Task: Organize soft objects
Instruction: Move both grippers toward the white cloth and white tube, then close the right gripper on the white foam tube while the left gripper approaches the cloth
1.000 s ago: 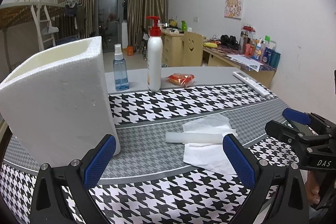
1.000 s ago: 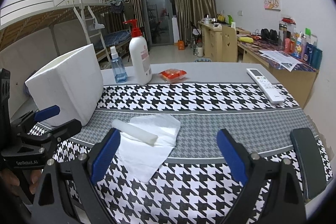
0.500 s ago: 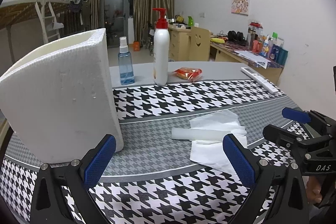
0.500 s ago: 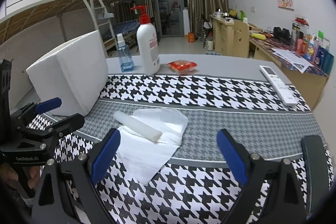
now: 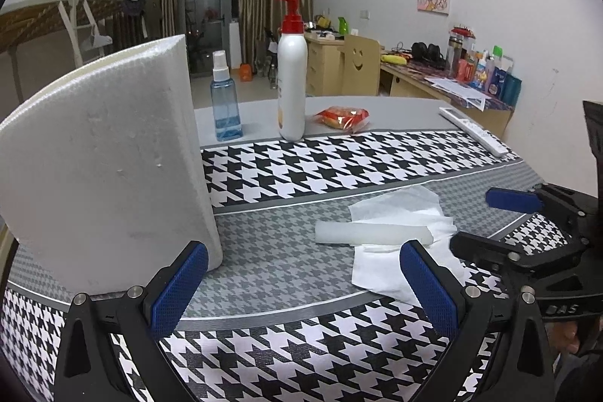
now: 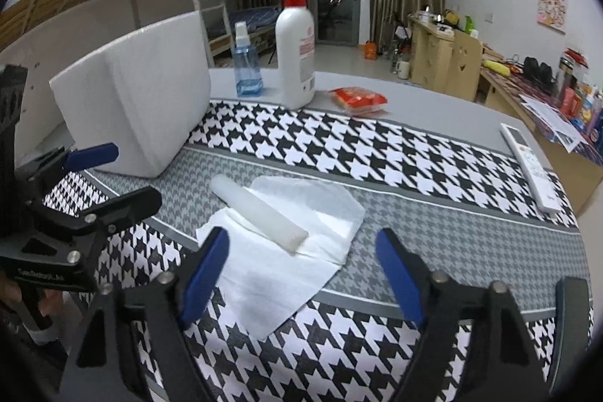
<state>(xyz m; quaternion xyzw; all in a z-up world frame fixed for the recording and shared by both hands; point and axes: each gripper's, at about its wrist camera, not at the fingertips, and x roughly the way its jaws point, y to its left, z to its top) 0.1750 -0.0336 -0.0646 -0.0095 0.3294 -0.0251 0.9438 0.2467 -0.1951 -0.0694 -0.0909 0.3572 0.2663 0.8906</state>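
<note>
A translucent white foam roll [image 5: 371, 234] lies on its side on a thin white tissue sheet [image 5: 384, 266], which is spread flat on the grey houndstooth band of the black-and-white houndstooth tablecloth [image 5: 301, 341]. Taking this roll as the landmark: a large white polystyrene foam box [image 5: 101, 176] stands on the cloth to the roll's left, apart from it. Behind the roll, on the bare grey tabletop at the cloth's far edge, stand a small clear blue spray bottle [image 5: 225, 108] and a tall white pump bottle with a red top [image 5: 291, 78], with a red-and-orange snack packet [image 5: 343, 117] just beside the pump bottle. A white remote control [image 6: 531, 168] lies well to the roll's right, near the table edge.

The left gripper [image 5: 301, 283] hovers in front of the roll with its blue-padded fingers [image 5: 177, 285] spread wide, nothing between them. The right gripper [image 6: 301, 274] sits in front of the roll over the near corner of the tissue, its blue pads [image 6: 399, 277] also wide apart and empty. In each wrist view the other gripper appears at the frame's edge, near the roll.
</note>
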